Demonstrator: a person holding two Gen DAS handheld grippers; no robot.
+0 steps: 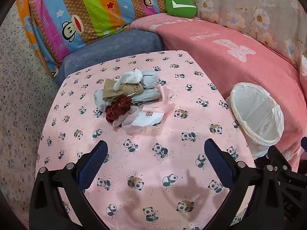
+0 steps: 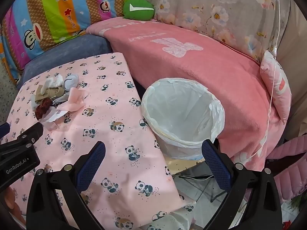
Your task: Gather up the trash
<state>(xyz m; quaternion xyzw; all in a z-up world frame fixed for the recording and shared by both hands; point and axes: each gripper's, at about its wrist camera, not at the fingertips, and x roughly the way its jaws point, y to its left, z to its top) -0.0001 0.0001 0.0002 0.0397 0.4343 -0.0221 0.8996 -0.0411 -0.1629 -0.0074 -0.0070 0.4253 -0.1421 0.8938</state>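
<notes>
A pile lies on the panda-print table cloth [image 1: 153, 164]: crumpled pink and white paper trash [image 1: 145, 117], a dark red scrunchie [image 1: 117, 109], beige and grey-white socks [image 1: 126, 86]. The pile also shows in the right wrist view [image 2: 57, 99]. A white-lined bin [image 1: 257, 115] stands at the table's right edge, seemingly empty inside [image 2: 182, 118]. My left gripper [image 1: 155, 147] is open and empty, above the cloth just short of the pile. My right gripper [image 2: 153, 149] is open and empty, in front of the bin.
A sofa with a pink blanket [image 2: 191, 61] runs behind the table and bin. A striped cartoon quilt [image 1: 86, 11] and a green cushion [image 1: 180, 6] lie at the back. Speckled floor [image 1: 19, 95] is at left. The left gripper's body [image 2: 19, 151] shows at left in the right wrist view.
</notes>
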